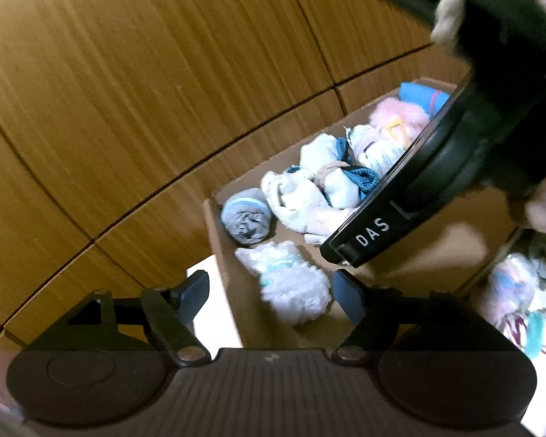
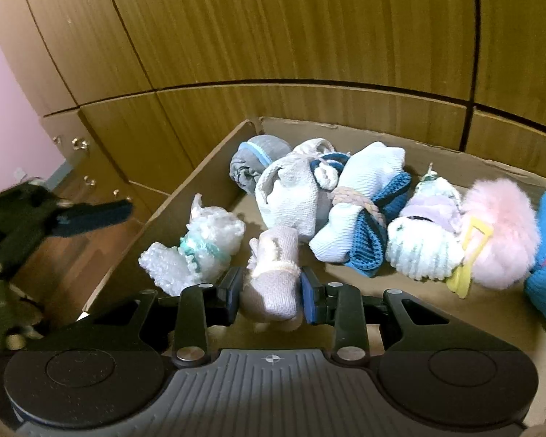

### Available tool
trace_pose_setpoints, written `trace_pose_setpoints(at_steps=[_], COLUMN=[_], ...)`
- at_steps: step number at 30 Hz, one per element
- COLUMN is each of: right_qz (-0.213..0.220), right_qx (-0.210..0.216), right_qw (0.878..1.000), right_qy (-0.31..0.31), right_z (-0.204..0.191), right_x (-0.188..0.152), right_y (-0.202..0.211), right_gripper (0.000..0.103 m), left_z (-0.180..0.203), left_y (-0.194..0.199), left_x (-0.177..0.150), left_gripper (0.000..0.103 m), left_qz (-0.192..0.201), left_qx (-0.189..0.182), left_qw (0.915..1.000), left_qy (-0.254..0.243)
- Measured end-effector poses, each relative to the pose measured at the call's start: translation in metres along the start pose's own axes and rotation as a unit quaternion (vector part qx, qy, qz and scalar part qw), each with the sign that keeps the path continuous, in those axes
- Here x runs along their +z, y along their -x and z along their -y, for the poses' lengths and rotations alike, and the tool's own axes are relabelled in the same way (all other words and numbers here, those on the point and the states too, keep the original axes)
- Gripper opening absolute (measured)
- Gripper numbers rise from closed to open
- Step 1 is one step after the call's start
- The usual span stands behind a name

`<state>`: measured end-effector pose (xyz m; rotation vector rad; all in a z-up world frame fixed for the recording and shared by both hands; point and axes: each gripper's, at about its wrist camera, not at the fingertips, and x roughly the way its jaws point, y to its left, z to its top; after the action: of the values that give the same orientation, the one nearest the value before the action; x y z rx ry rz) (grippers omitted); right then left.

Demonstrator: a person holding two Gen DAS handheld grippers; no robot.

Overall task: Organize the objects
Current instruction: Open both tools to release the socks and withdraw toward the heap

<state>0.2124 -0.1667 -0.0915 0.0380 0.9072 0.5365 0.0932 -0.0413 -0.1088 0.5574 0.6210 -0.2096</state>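
I see the wooden cabinets filling the far side, hard against the cardboard box whose left wall rises beside the fuzzy white bundle. Bare box floor shows near my right gripper, its fingers clamped on a beige sock roll over the box. My left gripper hangs spread and empty over the box's left edge.
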Motion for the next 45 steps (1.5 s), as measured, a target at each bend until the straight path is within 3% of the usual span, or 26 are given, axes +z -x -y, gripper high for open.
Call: trace_pose_setpoints(at_steps=[11, 16, 24, 28, 30, 40, 45], right_qz=[-0.005, 0.012, -0.004, -0.023, -0.025, -0.011, 0.01], right_qx=[-0.019, -0.008, -0.011, -0.015, -0.021, -0.039, -0.014], right_qw=[1.0, 1.0, 1.0, 0.999, 0.998, 0.998, 0.998], right_qy=[-0.005, -0.008, 0.028, 0.044, 0.045, 0.041, 0.056], right_z=[-0.011, -0.013, -0.046, -0.061, -0.065, -0.065, -0.069], right_x=[0.006, 0.0, -0.011, -0.007, -0.001, 0.008, 0.004], right_y=[-0.016, 0.009, 0.023, 0.005, -0.006, -0.013, 0.019], right_gripper=[0.043, 0.066, 0.065, 0.05, 0.048, 0.051, 0.06], left_z=[-0.032, -0.042, -0.048, -0.047, -0.045, -0.036, -0.034], left_y=[0.033, 0.034, 0.045, 0.045, 0.045, 0.049, 0.056], left_x=[-0.022, -0.032, -0.055, -0.061, -0.062, -0.065, -0.063], left_gripper=[0.077, 0.077, 0.078, 0.078, 0.078, 0.079, 0.08], left_qz=[0.003, -0.003, -0.01, -0.017, -0.017, -0.023, -0.019], left_qx=[0.003, -0.002, -0.004, -0.009, -0.013, -0.028, -0.033], left_qw=[0.9955, 0.9922, 0.9877, 0.9853, 0.985, 0.9844, 0.9838], left_qy=[0.094, 0.125, 0.156, 0.17, 0.171, 0.172, 0.175])
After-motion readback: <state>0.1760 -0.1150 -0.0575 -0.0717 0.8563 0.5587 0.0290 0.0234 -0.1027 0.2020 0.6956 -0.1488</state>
